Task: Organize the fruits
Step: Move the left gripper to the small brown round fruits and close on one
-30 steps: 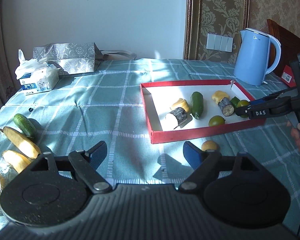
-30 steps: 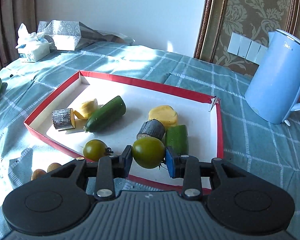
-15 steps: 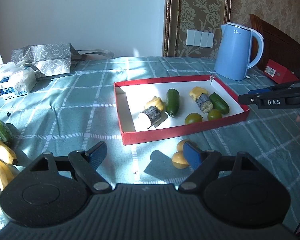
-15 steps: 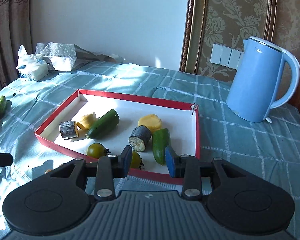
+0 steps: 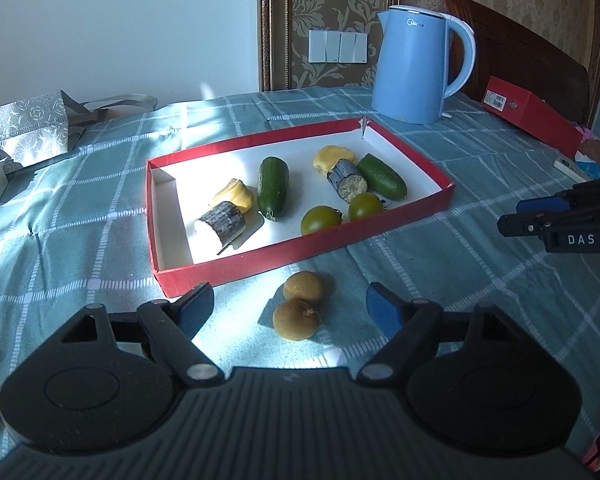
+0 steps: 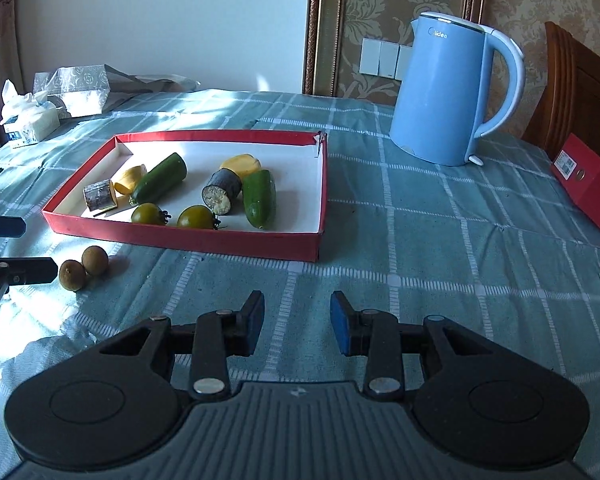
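Two small brown fruits: round, russet-skinned (image 5: 296, 307), touching each other on the teal checked tablecloth (image 6: 440, 264), just outside the near wall of the tray.
Tray: shallow red cardboard box lid with a white inside (image 5: 300, 254), lying flat on the cloth.
Tray contents: two green tomatoes (image 5: 342, 213) side by side near the front wall; two dark green cucumber pieces (image 5: 274, 187), one toward the middle, one toward the right end; two grey-skinned cut root chunks with pale ends (image 5: 222, 224); two yellow lumpy pieces (image 5: 334, 157), each touching a root chunk.
Left gripper (image 5: 289, 307): jaws wide apart with nothing between the blue pads; the two brown fruits lie on the cloth ahead of the gap.
Right gripper (image 6: 297, 322): jaws narrow but apart, nothing held, only bare cloth between them; it sits to the right of the tray.
Kettle: light blue electric kettle with a white-edged handle (image 6: 444, 92), upright behind the tray's far right corner.
Far left: white tissue pack (image 6: 30, 120) beside a silver patterned bag (image 6: 76, 84).
Right edge: red flat box (image 6: 588, 184) at the cloth's side.
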